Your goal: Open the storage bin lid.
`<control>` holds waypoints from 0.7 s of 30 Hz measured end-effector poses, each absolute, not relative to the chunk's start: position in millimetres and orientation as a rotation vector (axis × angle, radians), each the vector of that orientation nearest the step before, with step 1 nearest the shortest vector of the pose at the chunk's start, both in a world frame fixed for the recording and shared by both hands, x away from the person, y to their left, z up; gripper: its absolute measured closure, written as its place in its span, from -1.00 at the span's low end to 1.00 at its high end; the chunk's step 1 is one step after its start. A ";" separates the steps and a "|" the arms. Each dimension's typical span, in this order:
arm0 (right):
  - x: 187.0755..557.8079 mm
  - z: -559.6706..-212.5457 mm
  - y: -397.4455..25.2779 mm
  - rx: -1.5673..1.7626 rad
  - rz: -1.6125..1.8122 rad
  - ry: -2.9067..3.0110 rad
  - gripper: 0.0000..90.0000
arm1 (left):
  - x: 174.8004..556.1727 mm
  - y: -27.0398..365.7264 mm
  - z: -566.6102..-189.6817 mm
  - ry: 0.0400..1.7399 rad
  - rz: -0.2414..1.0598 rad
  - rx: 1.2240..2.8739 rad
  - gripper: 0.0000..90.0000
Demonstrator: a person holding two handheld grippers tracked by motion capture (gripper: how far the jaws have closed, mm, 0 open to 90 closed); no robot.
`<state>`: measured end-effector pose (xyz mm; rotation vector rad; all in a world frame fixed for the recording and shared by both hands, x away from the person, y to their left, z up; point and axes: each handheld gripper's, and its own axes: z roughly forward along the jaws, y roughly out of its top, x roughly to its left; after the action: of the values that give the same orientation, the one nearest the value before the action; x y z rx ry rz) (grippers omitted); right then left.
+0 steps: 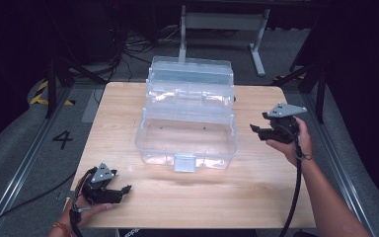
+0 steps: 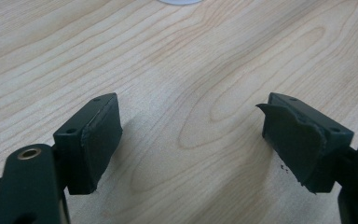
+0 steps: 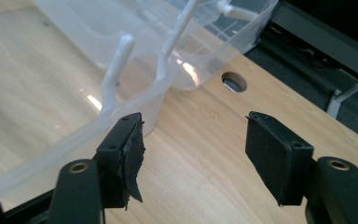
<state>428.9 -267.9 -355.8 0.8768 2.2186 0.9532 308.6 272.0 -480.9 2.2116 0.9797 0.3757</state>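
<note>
Toolbox (image 1: 187,118), clear plastic, is sitting open mid-table, cantilever trays fanned up and back, lid leaning away toward the far edge, bottom tub facing the person w/ a frosted latch tab (image 1: 184,162) hanging at its front wall.

Left gripper (image 1: 123,190) is hovering low over the near-left corner of the wooden table (image 1: 256,197), well apart from the box. In the left gripper view its jaws are standing wide apart w/ nothing btwn them, just bare wood grain below. One pad (image 2: 293,144) is looking chewed and peeling at the edge.

Right gripper (image 1: 256,131) is hanging just beside the box's right end, jaws spread, holding nothing. In the right gripper view the tub rim (image 3: 51,144) is passing close by one jaw, and the white hinge arms (image 3: 114,70) are rising beyond it; whether jaw and rim are touching, can't tell. A round hole (image 3: 234,82) in the tabletop is showing past the box.

Handling, as a guess: box is looking empty, so prob. light and apt to skid on smooth wood if pushed from one side only. Thin walls prob. flex; hinge arms look the weakest part. Glossy plastic vs a torn pad = likely slip. Best holds appear to be the thick tub rim at the ends, or the lid's edge for closing, w/ the other gripper bracing the tub.
</note>
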 end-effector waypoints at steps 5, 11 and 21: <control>416.2 -369.9 -271.7 0.871 0.944 2.251 -0.17 | 308.5 271.7 -481.1 0.982 0.379 2.210 -0.56; 400.8 -380.4 -280.4 0.873 0.959 2.257 -0.27 | 308.6 271.6 -481.0 0.980 0.374 2.212 -0.56; 372.2 -408.9 -296.9 0.872 0.866 2.238 -0.39 | 309.1 270.9 -481.1 0.985 0.374 2.209 -0.57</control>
<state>372.2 -296.9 -408.9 0.8716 2.2380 0.8663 309.1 270.9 -481.1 2.2087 0.9849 0.3738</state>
